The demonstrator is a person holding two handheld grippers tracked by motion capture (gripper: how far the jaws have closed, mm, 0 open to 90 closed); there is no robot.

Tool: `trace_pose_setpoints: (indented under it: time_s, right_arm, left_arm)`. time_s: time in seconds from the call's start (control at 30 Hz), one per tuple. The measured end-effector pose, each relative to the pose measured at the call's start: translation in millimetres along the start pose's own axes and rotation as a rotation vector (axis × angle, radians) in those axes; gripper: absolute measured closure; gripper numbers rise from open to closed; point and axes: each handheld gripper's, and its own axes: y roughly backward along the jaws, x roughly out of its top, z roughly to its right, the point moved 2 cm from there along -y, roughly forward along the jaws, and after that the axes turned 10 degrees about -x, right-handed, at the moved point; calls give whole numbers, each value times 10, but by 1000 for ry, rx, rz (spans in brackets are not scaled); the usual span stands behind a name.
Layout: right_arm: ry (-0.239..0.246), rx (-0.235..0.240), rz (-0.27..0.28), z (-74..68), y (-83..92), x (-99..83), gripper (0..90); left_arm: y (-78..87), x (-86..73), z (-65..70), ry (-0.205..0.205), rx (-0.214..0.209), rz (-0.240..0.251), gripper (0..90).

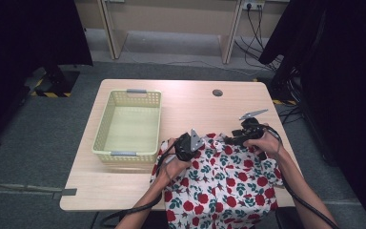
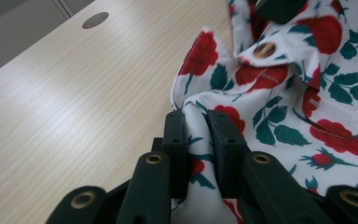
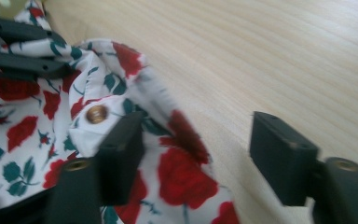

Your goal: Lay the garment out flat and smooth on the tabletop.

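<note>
A white garment [image 1: 219, 183] printed with red roses and green leaves lies crumpled on the near right of the wooden table [image 1: 190, 107] and hangs over its front edge. My left gripper [image 1: 190, 143] holds the cloth's far left edge. In the left gripper view, the jaws [image 2: 196, 122] are shut on a fold of the garment [image 2: 307, 93], near a brass snap button [image 2: 264, 49]. My right gripper [image 1: 229, 139] sits at the garment's far edge. Its jaws [image 3: 196, 140] stand open, one fingertip [image 3: 121, 140] over the cloth [image 3: 28, 107] near the button [image 3: 97, 114], the other over bare wood.
A pale yellow plastic basket [image 1: 124, 153] with nothing in it stands on the left half of the table. A round cable hole [image 1: 217, 92] is at the far middle. Bare wood lies beyond the garment. Dark curtains and cables surround the table.
</note>
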Motion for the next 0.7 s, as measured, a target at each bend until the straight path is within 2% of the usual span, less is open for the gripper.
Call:
trace_pose_setpoints:
  time_s: [0.07, 0.13, 0.2, 0.27, 0.33, 0.37, 0.4, 0.47, 0.53, 0.6, 0.67, 0.7]
  right_arm:
    - [50, 7, -9, -16, -63, 9, 539]
    - [79, 39, -4, -27, -94, 12, 706]
    - [119, 11, 15, -19, -77, 29, 813]
    - [120, -3, 69, -13, -10, 70, 857]
    - [130, -11, 98, -26, 67, 125, 865]
    - [137, -13, 100, -38, 98, 152, 858]
    - [145, -17, 101, -45, 119, 175, 830]
    - [145, -23, 77, -54, 121, 198, 687]
    - [149, -53, 51, -41, 73, 201, 559]
    - [155, -43, 21, -17, 6, 180, 460]
    - [161, -29, 17, 2, -79, 145, 399]
    - [165, -28, 3, 22, -128, 128, 398]
  left_arm:
    - [-9, 3, -10, 1, -4, -2, 784]
    - [-7, 7, -23, 17, -5, 7, 785]
    - [-4, 12, -29, 20, -9, 9, 785]
    - [-8, 30, -46, 28, -10, 18, 785]
    - [7, 46, -28, 76, -9, 26, 786]
    - [9, 58, -26, 74, -9, 28, 786]
    - [4, 79, -57, 31, -10, 36, 786]
    - [13, 98, -62, 33, -7, 42, 787]
    - [25, 110, -58, 25, -7, 44, 788]
    - [29, 114, -61, 20, -9, 42, 787]
    - [27, 109, -69, 30, -10, 47, 787]
    - [19, 104, -66, 31, -13, 47, 787]
